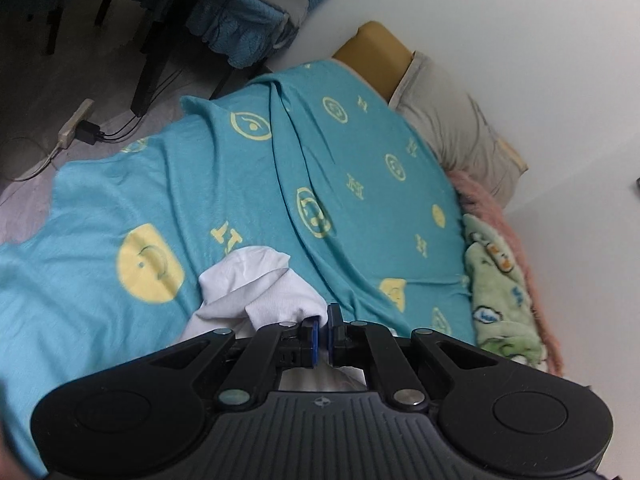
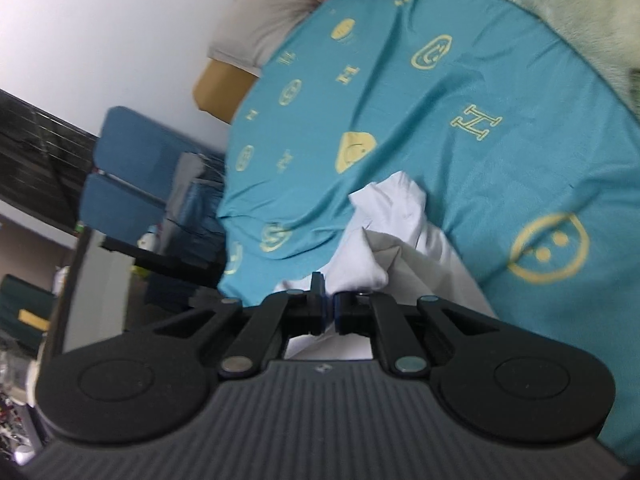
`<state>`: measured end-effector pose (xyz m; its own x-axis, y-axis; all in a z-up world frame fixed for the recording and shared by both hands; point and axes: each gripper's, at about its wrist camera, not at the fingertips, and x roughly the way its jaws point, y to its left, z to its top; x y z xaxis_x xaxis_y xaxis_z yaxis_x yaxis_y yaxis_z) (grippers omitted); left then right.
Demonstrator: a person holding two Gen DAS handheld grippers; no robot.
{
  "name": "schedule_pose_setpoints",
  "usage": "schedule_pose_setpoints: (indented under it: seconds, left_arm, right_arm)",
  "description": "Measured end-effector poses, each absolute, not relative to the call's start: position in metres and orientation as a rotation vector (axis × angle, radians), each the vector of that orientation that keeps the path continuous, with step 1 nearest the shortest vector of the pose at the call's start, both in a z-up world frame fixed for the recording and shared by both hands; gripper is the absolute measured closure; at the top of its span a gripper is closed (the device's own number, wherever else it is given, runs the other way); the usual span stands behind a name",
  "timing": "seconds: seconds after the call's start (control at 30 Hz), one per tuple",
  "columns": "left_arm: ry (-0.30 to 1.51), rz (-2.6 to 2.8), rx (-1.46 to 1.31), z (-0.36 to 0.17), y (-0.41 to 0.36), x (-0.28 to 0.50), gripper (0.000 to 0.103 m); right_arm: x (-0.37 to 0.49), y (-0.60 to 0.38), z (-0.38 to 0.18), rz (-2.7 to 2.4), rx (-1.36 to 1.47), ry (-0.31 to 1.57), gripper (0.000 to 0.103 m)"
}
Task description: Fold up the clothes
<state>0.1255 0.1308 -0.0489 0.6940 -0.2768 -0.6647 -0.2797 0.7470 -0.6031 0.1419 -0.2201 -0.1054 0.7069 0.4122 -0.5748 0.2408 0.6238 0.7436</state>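
Note:
A crumpled white garment [image 1: 256,288] lies bunched on the teal bedsheet [image 1: 224,176] with yellow smiley and H prints. In the left wrist view my left gripper [image 1: 323,322] is shut on a fold of this white garment, the cloth bulging out just ahead of the blue pads. The right wrist view shows the same white garment [image 2: 384,240] heaped in front of my right gripper [image 2: 329,300], which is shut on its edge. More white cloth hangs below both grippers, partly hidden by their bodies.
A green patterned fleece blanket [image 1: 500,288] and a pink fluffy one [image 1: 488,200] lie along the wall side, with a grey pillow [image 1: 452,128] and a tan headboard [image 1: 372,56]. Beside the bed are a blue chair [image 2: 128,184], a power strip [image 1: 74,124] and cables on the floor.

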Motion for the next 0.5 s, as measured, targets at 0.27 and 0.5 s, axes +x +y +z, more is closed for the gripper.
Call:
schedule_pose_setpoints:
  seconds: [0.27,0.5]
  left_arm:
    - [0.807,-0.004,-0.715,-0.082,0.125,0.175,0.099]
    - [0.836,0.005,-0.618,-0.103,0.117,0.196,0.098]
  right_arm:
    - [0.199,-0.225,-0.135,0.147,0.935,0.805,0.096]
    - [0.237,-0.217,-0.164,0.160,0.852,0.845,0.095]
